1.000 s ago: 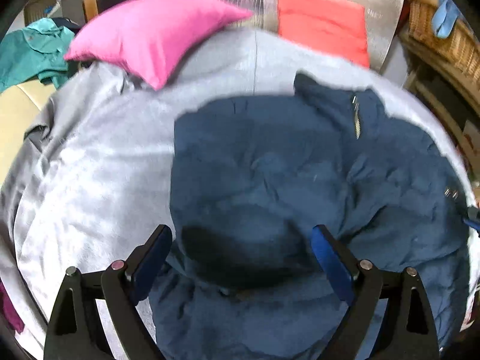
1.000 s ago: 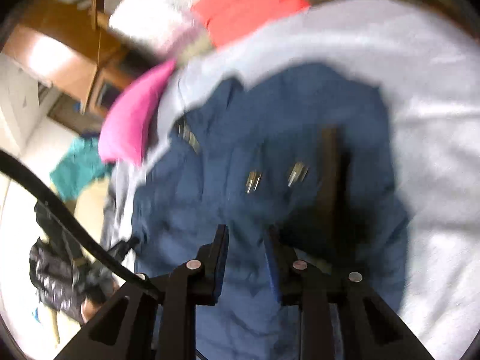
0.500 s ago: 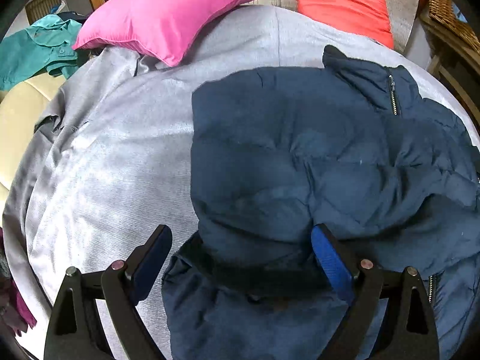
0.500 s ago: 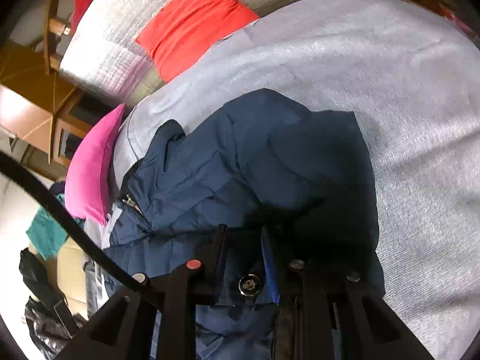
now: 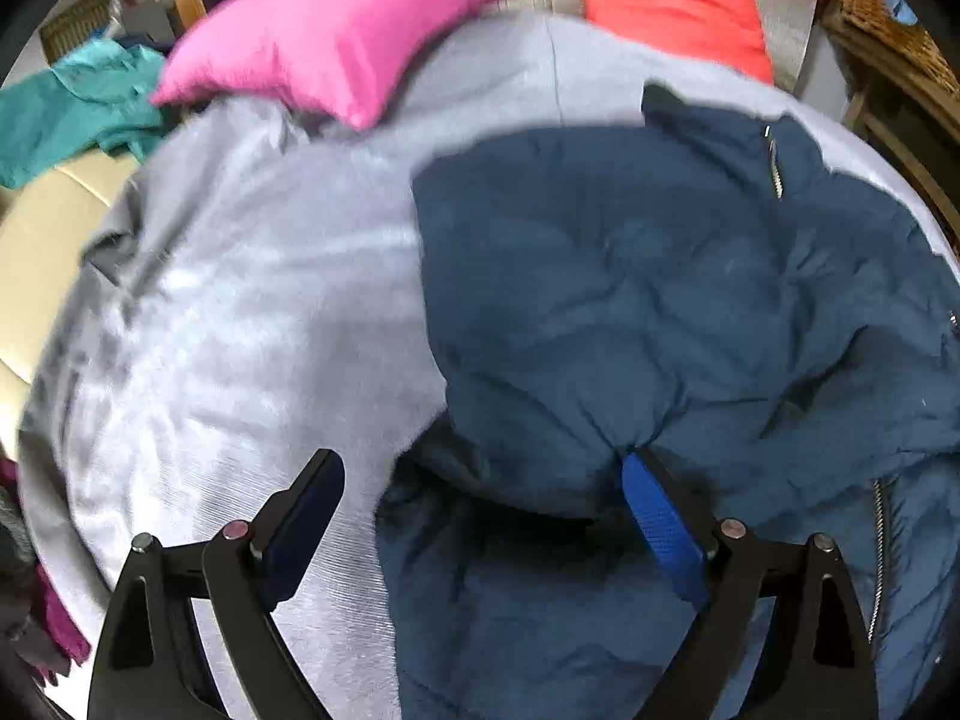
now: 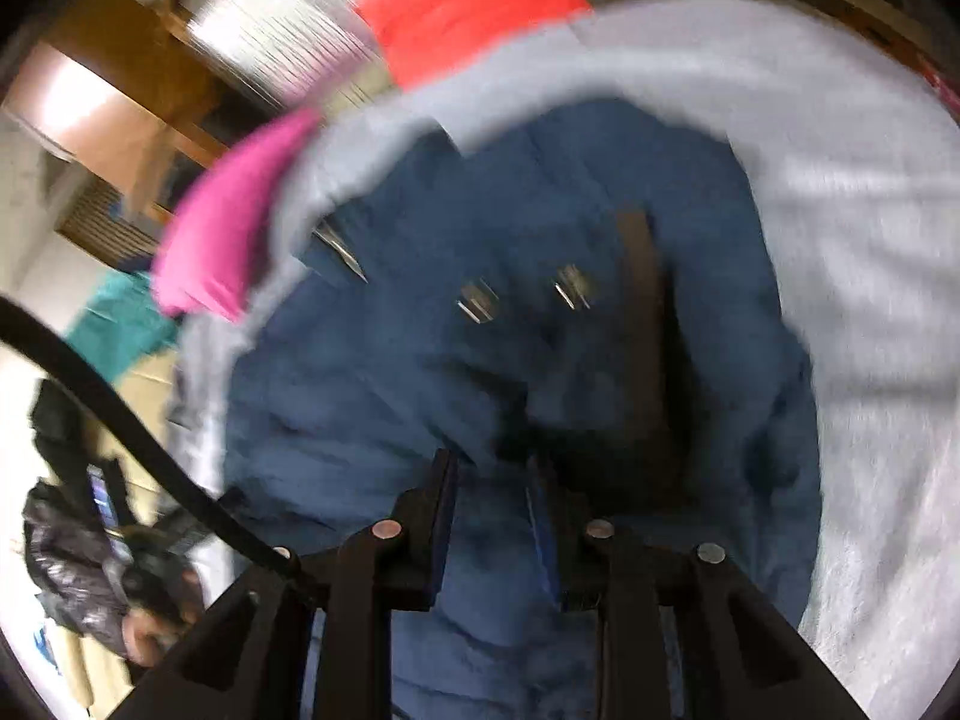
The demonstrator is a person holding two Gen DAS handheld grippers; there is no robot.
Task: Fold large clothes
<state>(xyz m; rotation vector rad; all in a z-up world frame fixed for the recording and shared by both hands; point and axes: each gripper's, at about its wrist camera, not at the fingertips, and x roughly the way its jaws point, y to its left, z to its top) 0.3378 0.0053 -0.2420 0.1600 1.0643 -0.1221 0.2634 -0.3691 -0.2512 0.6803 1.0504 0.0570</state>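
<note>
On a grey fabric-covered bed (image 5: 252,324), a dark navy quilted puffer jacket (image 5: 660,300) lies spread towards the right side, its collar and short zip pointing to the far end near an orange-red cushion (image 5: 666,6); a bright pink pillow (image 5: 336,30) sits far left and a teal garment (image 5: 72,108) lies beyond the left edge. Judging from how the jacket lies, one sleeve or side panel is already turned in over the body, making a padded bulge at the near edge; the remaining halving into a compact bundle looks still to be done. The left gripper (image 5: 480,480) stands wide open; the folded bulge sits between its jaws, the blue pad on the right touching the fabric, the left pad over bare grey cover, nothing pinched. The right gripper (image 6: 492,516), seen through motion blur, has its jaws drawn narrow with navy cloth between them; it appears to clamp the jacket's near edge, with two metal snaps and a dark strip lying farther off.
</note>
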